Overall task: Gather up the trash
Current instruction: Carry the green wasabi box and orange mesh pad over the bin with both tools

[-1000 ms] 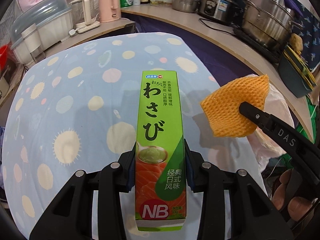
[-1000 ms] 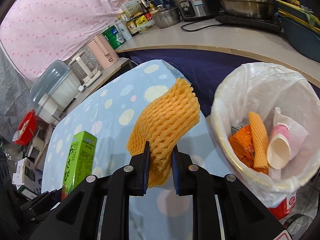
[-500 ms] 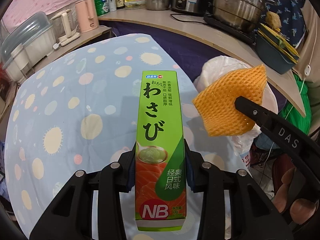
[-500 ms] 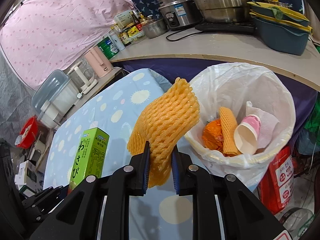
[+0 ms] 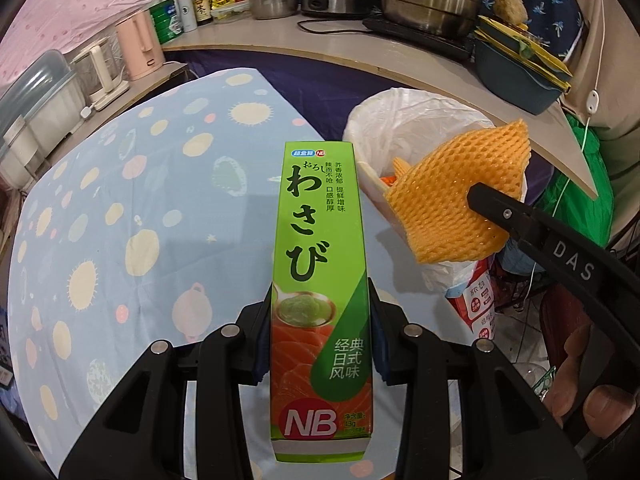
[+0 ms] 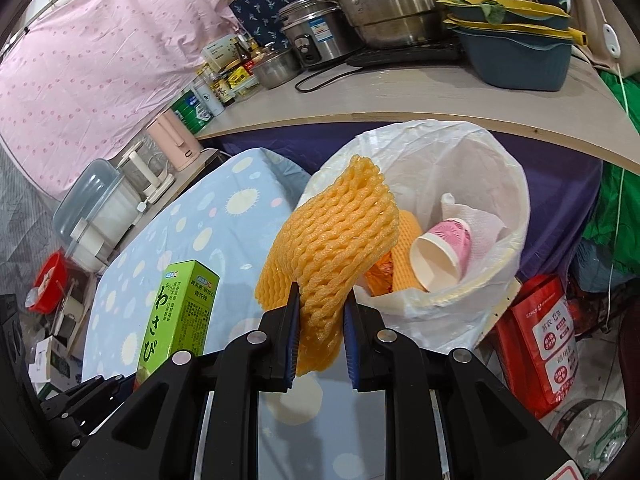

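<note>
Spotted tabletop [image 5: 140, 200] is bare; your left tongs [image 5: 320, 344] clamp the box [image 5: 320, 280], right tongs [image 6: 320, 340] pinch the net [image 6: 332, 248] at the bin [image 6: 500, 184], both still undropped

A cramped home kitchen: a curved counter [image 6: 400, 96] carries steel pots [image 6: 396, 4], a rice cooker [image 6: 312, 36], sauce bottles [image 5: 202, 2] and a pink kettle [image 5: 140, 46], with a dotted blue tablecloth [image 5: 132, 184], a lined bin [image 6: 480, 160] and a pink sheet [image 6: 100, 60] hung behind.
</note>
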